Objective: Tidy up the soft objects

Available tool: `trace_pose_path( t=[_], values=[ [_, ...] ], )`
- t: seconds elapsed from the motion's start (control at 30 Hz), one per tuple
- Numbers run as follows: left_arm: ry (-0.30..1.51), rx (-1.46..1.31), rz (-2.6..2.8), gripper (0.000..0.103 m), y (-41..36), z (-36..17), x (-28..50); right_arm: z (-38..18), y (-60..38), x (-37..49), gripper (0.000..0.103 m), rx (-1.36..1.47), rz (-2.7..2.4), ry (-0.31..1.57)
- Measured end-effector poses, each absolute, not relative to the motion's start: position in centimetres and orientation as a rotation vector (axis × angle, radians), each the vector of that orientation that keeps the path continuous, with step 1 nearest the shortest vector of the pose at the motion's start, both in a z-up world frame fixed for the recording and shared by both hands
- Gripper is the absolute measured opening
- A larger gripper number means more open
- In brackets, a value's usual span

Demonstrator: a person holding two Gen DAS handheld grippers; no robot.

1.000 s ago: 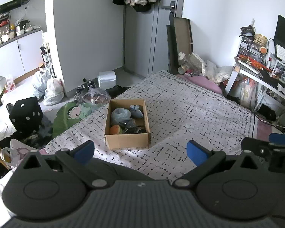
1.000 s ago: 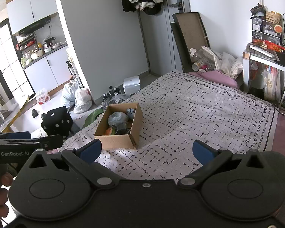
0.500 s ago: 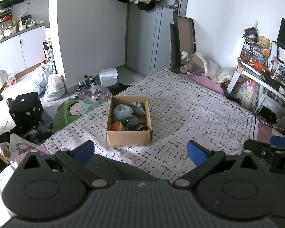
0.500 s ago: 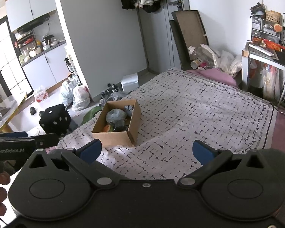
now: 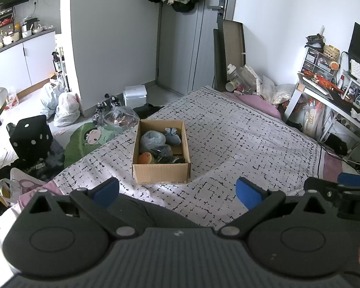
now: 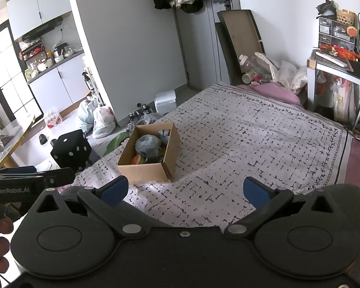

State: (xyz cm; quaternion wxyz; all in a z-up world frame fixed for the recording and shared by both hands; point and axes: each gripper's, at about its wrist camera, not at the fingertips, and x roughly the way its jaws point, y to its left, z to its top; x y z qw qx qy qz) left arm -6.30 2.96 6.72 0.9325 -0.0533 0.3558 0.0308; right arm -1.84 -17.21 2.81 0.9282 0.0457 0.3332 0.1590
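A brown cardboard box [image 5: 160, 174] [image 6: 141, 174] sits on the patterned bedspread [image 5: 240, 144] [image 6: 252, 132], near its left edge. Inside lie soft objects: a grey-blue bundle [image 5: 152, 139] [image 6: 146, 142], a small blue plush [image 5: 172, 136], an orange plush [image 5: 145, 158] [image 6: 135, 159] and dark items. My left gripper [image 5: 177, 190] hangs open and empty, short of the box. My right gripper [image 6: 183, 189] is also open and empty, with the box ahead on its left. Each gripper shows at the edge of the other's view.
On the floor to the left are a black dice cushion [image 5: 31, 135] [image 6: 70, 150], a green cartoon cushion [image 5: 86, 139] and plastic bags [image 5: 66, 108]. A pink pillow [image 5: 259, 102] and clutter lie at the bed's far end. A desk [image 5: 336, 100] stands on the right.
Both views have drifted slightly back and up, so the box sits a little lower and farther. Both grippers stay open and empty.
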Motion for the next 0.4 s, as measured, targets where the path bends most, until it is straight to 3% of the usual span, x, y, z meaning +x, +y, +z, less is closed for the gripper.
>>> trace_pose_path(
  t=[0.4],
  values=[
    [0.716, -0.104, 0.040, 0.102, 2.79, 6.54, -6.56, 2.57, -17.13, -1.89, 0.103, 0.096, 0.324, 0.688]
  ],
)
